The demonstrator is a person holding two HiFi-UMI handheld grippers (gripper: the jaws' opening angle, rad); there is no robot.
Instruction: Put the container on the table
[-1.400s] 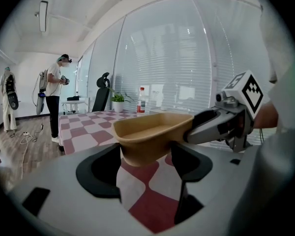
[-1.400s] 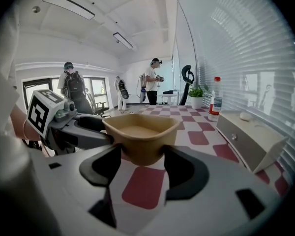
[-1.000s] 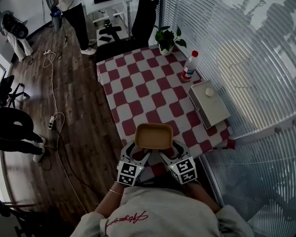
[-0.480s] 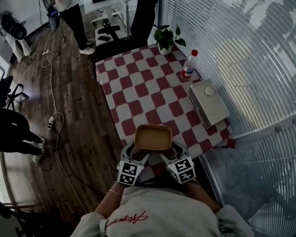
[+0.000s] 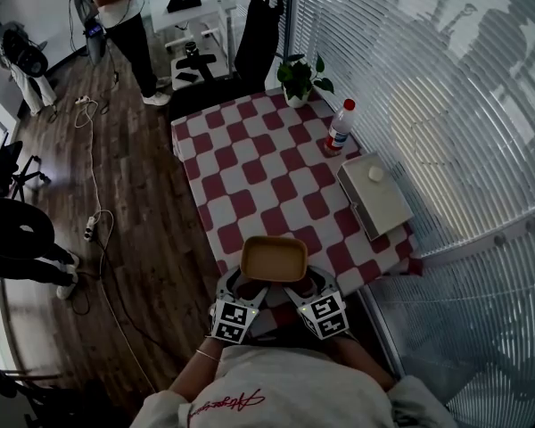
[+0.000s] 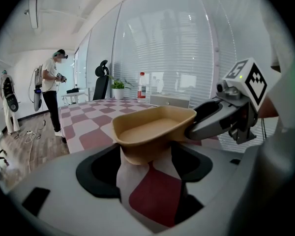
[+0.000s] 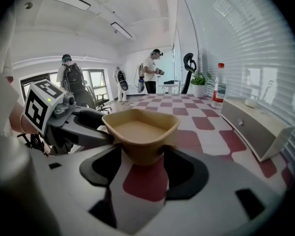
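Head view: left gripper [image 5: 243, 282] and right gripper [image 5: 298, 283] each clamp the tan container [image 5: 273, 258] over the table's [image 5: 250, 150] near edge.

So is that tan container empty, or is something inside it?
Empty. The container shows only its bare tan floor from above, and the right gripper view shows the same.
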